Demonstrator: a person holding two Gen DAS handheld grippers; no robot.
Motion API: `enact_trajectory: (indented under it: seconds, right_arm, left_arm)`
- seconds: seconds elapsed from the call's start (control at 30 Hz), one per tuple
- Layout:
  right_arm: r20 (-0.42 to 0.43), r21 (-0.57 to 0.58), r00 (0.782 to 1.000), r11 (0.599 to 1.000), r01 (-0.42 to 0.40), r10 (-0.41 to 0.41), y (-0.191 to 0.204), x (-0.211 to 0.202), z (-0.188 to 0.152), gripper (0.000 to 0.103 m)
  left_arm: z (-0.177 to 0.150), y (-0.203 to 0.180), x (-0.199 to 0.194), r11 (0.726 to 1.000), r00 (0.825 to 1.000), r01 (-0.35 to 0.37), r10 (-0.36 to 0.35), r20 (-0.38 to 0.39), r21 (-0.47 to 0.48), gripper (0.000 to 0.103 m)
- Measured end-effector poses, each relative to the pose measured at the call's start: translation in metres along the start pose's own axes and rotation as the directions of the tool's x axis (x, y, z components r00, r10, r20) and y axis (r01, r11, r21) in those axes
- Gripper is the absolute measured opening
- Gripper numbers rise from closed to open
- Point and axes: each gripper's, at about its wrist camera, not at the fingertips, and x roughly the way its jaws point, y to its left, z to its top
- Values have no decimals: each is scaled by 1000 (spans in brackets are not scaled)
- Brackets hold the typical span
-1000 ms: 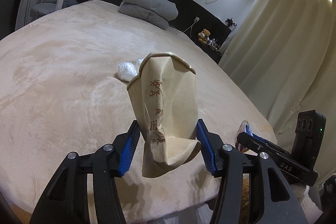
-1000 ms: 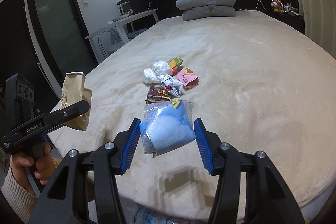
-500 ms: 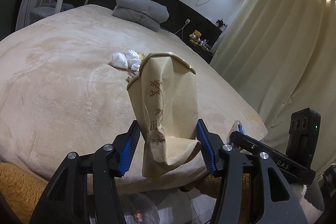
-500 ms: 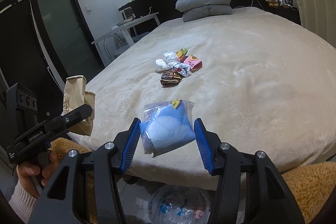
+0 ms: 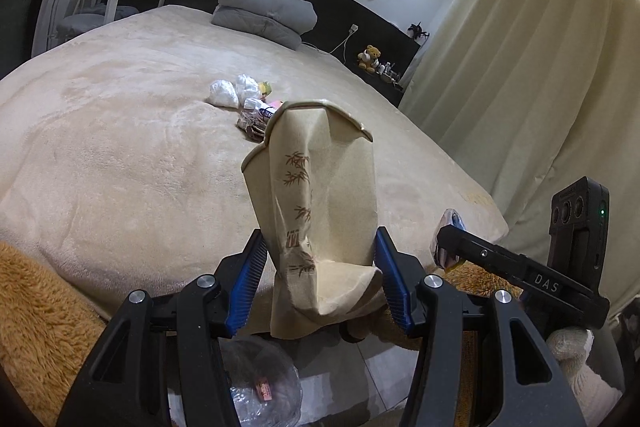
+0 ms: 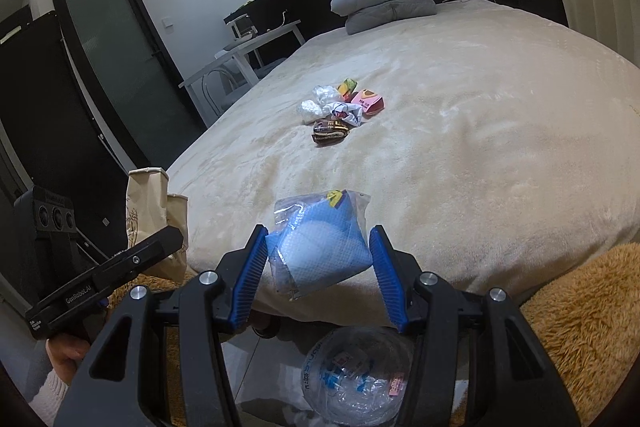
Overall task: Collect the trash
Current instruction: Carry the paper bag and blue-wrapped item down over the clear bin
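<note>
both grippers pulled back; bin perhaps below.

Dim cool indoor light, warm strip glow above curtain at top right, soft shadows on bed, heavy fisheye bending with black vignette corners, far headboard end slightly soft, no glare.

Black left tool frame, ribbed blue pads, silver screws

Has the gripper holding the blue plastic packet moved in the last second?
Yes. The right gripper with the blue plastic packet pulled back off the beige bed.
</note>
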Motion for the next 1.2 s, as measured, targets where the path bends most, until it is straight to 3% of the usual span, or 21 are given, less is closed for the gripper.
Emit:
enact_trajectory:
  seconds: [0.23, 0.5, 0.67, 0.9, 1.2]
  right_arm:
    - [-24, 13, 1000, 1000, -15, 16, -2, 5, -10, 53]
    - [-117, 51, 992, 998, -38, 44, -6, 27, -20, 53]
    - [-197, 74, 979, 996, -41, 55, -13, 41, -30, 53]
    - [-335, 114, 941, 994, 2, 36, -25, 66, -49, 53]
    - [-476, 202, 879, 976, 82, 25, -37, 100, -64, 53]
  left_arm:
    - [-21, 1, 6, 1000, 999, 16, -16, -40, -11, 53]
    - [-35, 11, 17, 1000, 992, 21, -23, -125, -17, 53]
    - [-50, 19, 28, 999, 979, -20, 11, -204, -42, 53]
    - [-70, 35, 54, 993, 933, -105, 77, -351, -61, 53]
    - [-91, 50, 82, 982, 854, -173, 110, -509, -78, 53]
